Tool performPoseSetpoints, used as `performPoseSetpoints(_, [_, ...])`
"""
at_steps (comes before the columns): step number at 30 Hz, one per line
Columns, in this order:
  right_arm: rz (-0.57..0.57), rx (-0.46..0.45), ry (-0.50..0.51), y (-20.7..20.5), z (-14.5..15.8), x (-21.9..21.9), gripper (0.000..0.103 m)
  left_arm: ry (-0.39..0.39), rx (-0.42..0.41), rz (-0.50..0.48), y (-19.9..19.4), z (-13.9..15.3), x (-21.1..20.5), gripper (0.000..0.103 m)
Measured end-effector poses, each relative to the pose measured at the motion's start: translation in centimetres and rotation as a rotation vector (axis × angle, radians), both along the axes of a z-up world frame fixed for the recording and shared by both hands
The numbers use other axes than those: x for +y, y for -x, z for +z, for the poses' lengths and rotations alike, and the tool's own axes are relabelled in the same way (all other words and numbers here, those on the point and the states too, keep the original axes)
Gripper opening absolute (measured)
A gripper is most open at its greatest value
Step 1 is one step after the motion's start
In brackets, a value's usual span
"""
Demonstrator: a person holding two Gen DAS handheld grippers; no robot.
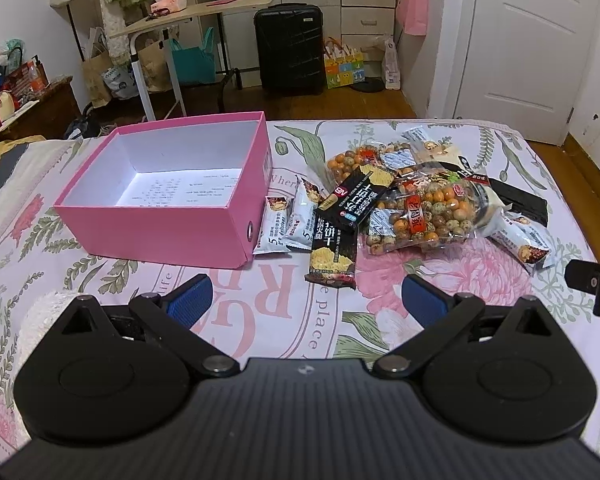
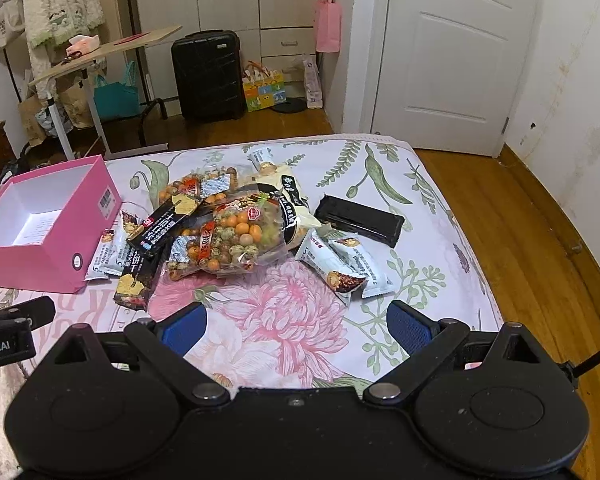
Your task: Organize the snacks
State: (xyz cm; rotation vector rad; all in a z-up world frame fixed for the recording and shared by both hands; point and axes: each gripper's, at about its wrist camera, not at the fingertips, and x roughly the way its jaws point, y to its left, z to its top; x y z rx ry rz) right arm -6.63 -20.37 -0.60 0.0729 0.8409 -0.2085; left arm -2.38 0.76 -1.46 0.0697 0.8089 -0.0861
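A pink box (image 1: 168, 200) is sitting open on the left of the bed (image 1: 80, 264), its white inside showing. Just right of it, two white bars (image 1: 288, 220) are touching its corner, and black cracker packs (image 1: 334, 254) are lying against a heap of snacks topped by a clear bag of nuts (image 1: 424, 212). Farther right, a black pack (image 2: 360, 220) and two more white bars (image 2: 348, 268) are lying apart. The left claw (image 1: 306, 300) and right claw (image 2: 296, 326) are both hovering wide open, holding nothing, near the bed's front edge.
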Motion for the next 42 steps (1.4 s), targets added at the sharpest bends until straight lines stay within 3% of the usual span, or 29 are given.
performPoseSetpoints(8, [0.003, 0.014, 0.013, -0.4, -0.8, -0.1, 0.098, 0.021, 0.061, 0.01, -0.8, -1.1, 0.3, 0.102])
performPoseSetpoints(16, [0.114, -0.016, -0.06, -1.5, 0.1, -0.4, 0.098, 0.08, 0.049, 0.001, -2.4, -0.8, 1.0, 0.097])
performPoseSetpoints(23, [0.366, -0.142, 0.017, -5.5, 2.6, 1.2, 0.098, 0.092, -0.003, -0.014, -4.9, 0.1, 0.8, 0.093])
performPoseSetpoints(26, [0.46, -0.189, 0.064, -8.5, 2.3, 1.8, 0.098, 0.135, -0.024, -0.023, -6.9, -0.4, 0.7, 0.093])
performPoseSetpoints(28, [0.52, -0.193, 0.04, -11.2, 1.4, 1.9, 0.098, 0.151, -0.047, -0.019, -8.3, -1.1, 0.5, 0.093])
performPoseSetpoints(30, [0.517, -0.171, -0.027, -14.1, 0.4, 1.6, 0.094, 0.16, -0.049, 0.004, -9.9, -2.0, 0.3, 0.086])
performPoseSetpoints(36, [0.533, -0.038, -0.324, -22.8, -3.9, 0.7, 0.062, 0.203, 0.02, 0.061, -14.8, -5.9, -0.8, 0.07])
performPoseSetpoints(38, [0.546, -0.005, -0.368, -24.9, -5.8, 1.0, 0.053, 0.206, 0.059, 0.061, -16.1, -7.5, -1.5, 0.066])
performPoseSetpoints(42, [0.573, 0.047, -0.365, -27.6, -8.8, 2.1, 0.048, 0.23, 0.127, 0.102, -17.7, -10.5, -1.9, 0.061])
